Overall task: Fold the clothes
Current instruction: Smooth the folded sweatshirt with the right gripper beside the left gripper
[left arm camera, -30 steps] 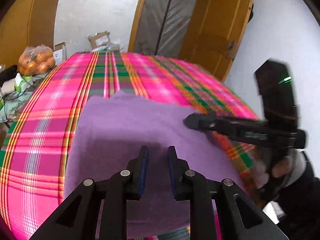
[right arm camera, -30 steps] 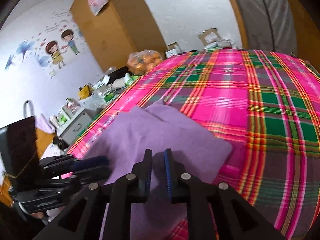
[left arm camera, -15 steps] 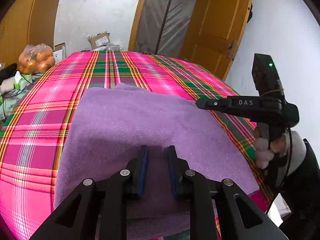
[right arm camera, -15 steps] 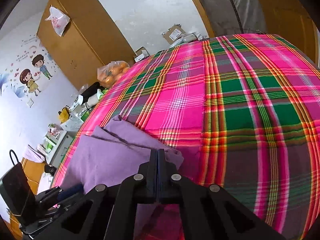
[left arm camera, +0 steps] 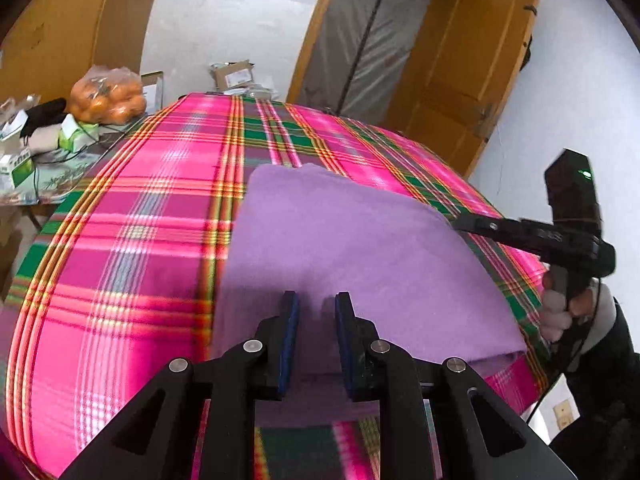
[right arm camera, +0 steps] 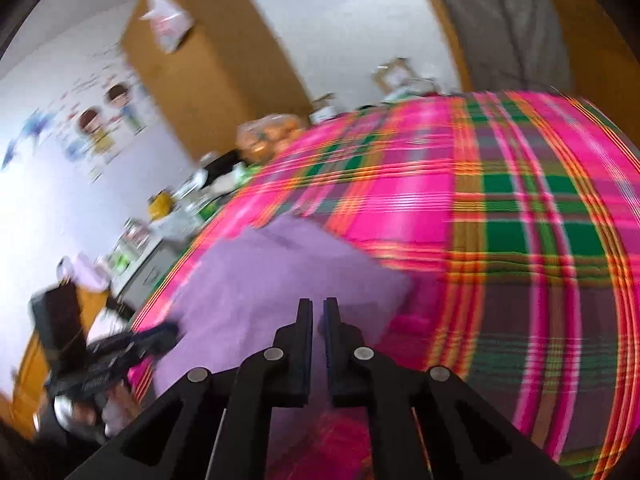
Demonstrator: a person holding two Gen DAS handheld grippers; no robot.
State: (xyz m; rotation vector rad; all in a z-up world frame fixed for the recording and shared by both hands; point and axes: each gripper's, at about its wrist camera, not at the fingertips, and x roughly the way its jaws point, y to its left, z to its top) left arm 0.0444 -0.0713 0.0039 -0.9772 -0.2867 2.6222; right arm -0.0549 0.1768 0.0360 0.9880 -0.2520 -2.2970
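Note:
A folded purple cloth (left arm camera: 352, 248) lies flat on the pink and green plaid bed cover (left arm camera: 152, 240). My left gripper (left arm camera: 316, 304) hovers over the cloth's near left part, open, with nothing pinched between its blue pads. In the blurred right wrist view it shows at the cloth's (right arm camera: 280, 280) left edge as the left gripper (right arm camera: 168, 336). My right gripper (right arm camera: 318, 308) is over the cloth's near right part; its jaws are opening, with a narrow gap and nothing between them. In the left wrist view, the right gripper (left arm camera: 458, 222) has its tip at the cloth's right edge.
A bag of oranges (left arm camera: 108, 96) and small boxes (left arm camera: 20, 160) crowd a low table left of the bed. Cardboard boxes (left arm camera: 234, 76) sit beyond the far end. A wooden door (left arm camera: 472, 80) stands at the right and a wardrobe (right arm camera: 208, 60) at the left. A person's hand (left arm camera: 560, 312) holds the right gripper.
The cloth, raised a second ago, now lies flat. The right gripper's jaws closed, then parted slightly, as it swung back over the cloth. The left gripper slid toward the cloth's left side.

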